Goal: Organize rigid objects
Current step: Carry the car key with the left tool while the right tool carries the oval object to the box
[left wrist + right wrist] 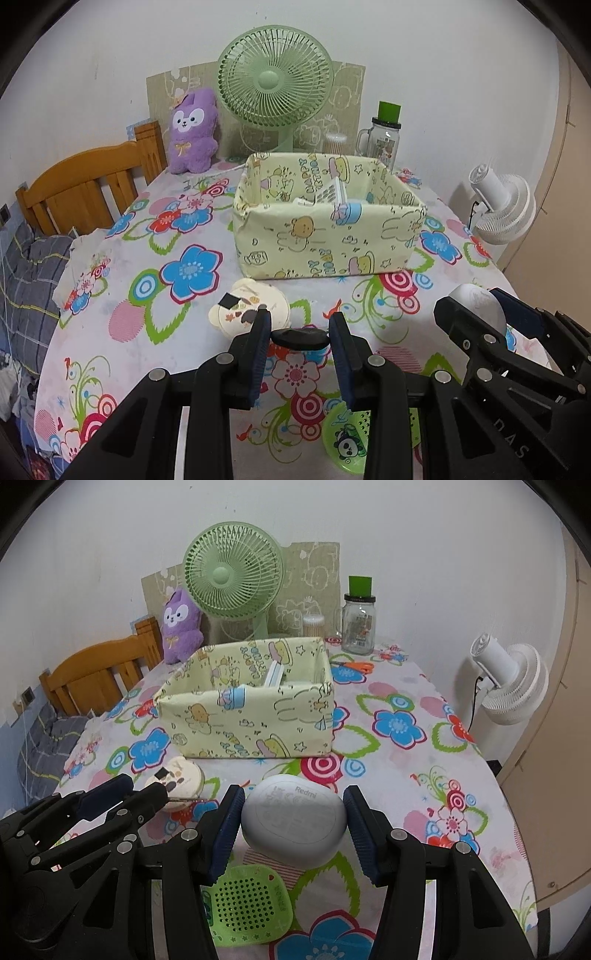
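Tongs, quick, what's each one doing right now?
Left tongs: closed on a small black object.
Right tongs: closed on a white earbud case.

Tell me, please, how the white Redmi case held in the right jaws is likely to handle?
The white case looks hard and smooth, so probably rigid but slippery. Its rounded ends meet the pads narrowly, so it may twist. Set down, it might rock.

A pale grey earbud case (293,823) marked "Redmi" is clamped between the blue pads of the right gripper (294,823), above the flowered tablecloth (424,775). A green perforated disc (247,901) is seen beneath it. The left gripper (147,794) is seen at the near left, before a cream round case (183,775). A yellow fabric basket (251,720) is placed farther back, centre-left.
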Demonstrator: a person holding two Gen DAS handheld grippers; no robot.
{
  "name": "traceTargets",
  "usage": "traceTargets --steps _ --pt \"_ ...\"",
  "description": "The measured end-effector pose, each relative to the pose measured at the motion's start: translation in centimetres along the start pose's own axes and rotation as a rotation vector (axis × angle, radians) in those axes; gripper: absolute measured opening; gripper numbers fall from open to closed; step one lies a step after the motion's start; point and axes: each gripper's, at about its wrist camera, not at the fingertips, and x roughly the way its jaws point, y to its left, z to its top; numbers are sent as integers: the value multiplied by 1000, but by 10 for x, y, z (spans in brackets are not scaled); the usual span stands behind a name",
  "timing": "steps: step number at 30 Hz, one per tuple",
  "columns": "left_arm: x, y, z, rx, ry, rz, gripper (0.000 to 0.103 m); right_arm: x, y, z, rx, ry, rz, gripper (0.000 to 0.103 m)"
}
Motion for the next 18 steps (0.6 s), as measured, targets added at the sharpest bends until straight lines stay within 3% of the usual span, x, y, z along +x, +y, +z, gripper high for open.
traceTargets --steps 18 --pt "-23 -6 25 12 -54 -2 32 -25 -1 25 -4 -62 -18 59"
